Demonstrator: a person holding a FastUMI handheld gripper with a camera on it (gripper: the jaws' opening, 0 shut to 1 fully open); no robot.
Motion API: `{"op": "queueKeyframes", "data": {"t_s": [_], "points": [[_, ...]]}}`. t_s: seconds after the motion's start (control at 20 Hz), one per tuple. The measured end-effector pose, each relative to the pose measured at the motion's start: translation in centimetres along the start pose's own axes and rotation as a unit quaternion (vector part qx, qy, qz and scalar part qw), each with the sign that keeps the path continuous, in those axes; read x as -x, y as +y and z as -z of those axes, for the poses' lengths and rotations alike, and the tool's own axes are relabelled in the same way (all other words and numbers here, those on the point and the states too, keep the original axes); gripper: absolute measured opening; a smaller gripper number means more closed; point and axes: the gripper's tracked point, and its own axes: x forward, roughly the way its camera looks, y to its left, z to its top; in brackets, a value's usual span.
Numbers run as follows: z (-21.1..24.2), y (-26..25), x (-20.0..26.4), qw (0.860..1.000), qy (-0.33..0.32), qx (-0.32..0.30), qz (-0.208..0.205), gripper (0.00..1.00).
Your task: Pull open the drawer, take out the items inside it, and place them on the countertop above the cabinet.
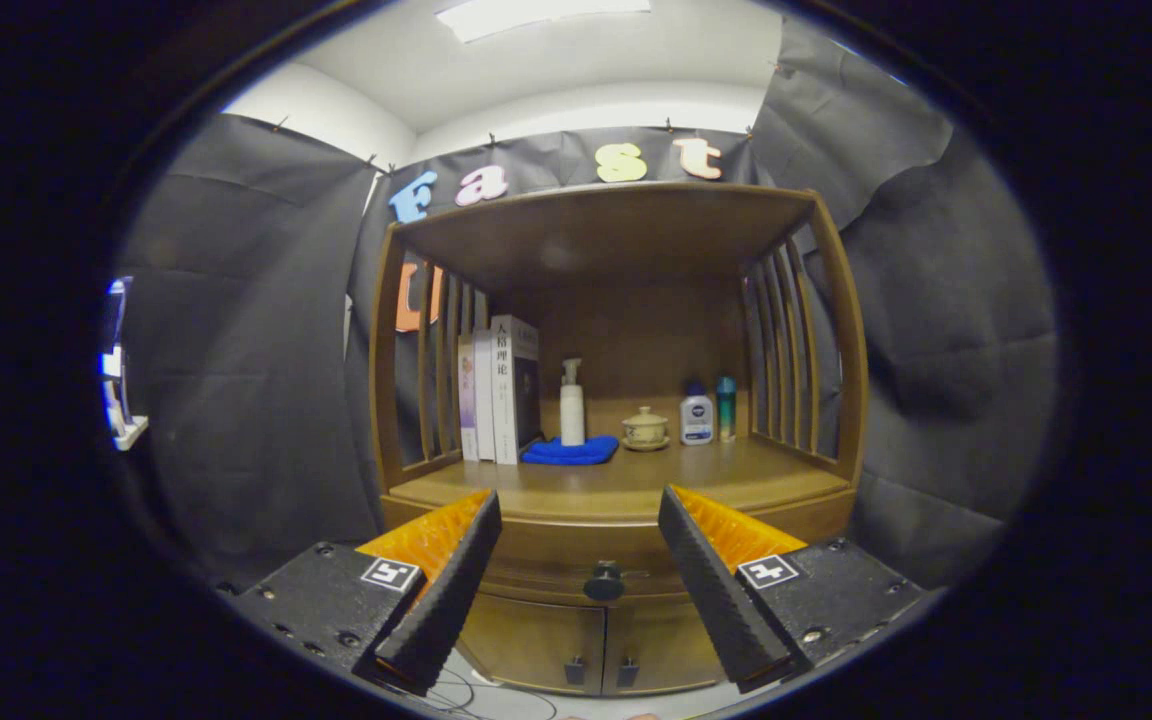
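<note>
Now the first step is in hand: the gripper hangs spread wide and empty, near the closed drawer, its knob straight ahead between the fingers. Next: advance, pinch, pull.

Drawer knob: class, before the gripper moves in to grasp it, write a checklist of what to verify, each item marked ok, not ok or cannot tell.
1. Gripper open wide enough for the knob: ok, fingers spread apart.
2. Knob lined up between the fingers: ok, just ahead of them, roughly centred.
3. Fingers touching the knob: not ok, apart from it.
4. Drawer shut: ok, front flush with the cabinet.
5. Countertop has room for items: ok, bare front area ahead of the books, cloth and bottles.
6. Drawer contents: cannot tell.
</note>
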Motion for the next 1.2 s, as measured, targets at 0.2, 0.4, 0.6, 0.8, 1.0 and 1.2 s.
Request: {"op": "queueKeyframes", "data": {"t_s": [0.2,0.4,0.6,0.8,1.0,1.2], "points": [[5.0,-0.8,-3.3,0.998,0.056,-0.007,0.008,1.00],[7.2,-1.6,-6.0,0.997,0.068,-0.007,0.023,0.97],[10.4,-2.6,-8.2,0.993,0.103,-0.005,0.050,0.86],[11.7,-2.6,-9.9,0.993,0.109,-0.010,0.054,0.76],[13.3,-3.1,-11.2,0.989,0.128,-0.028,0.063,0.65],[14.0,-2.7,-11.9,0.991,0.122,-0.025,0.050,0.57]]}}
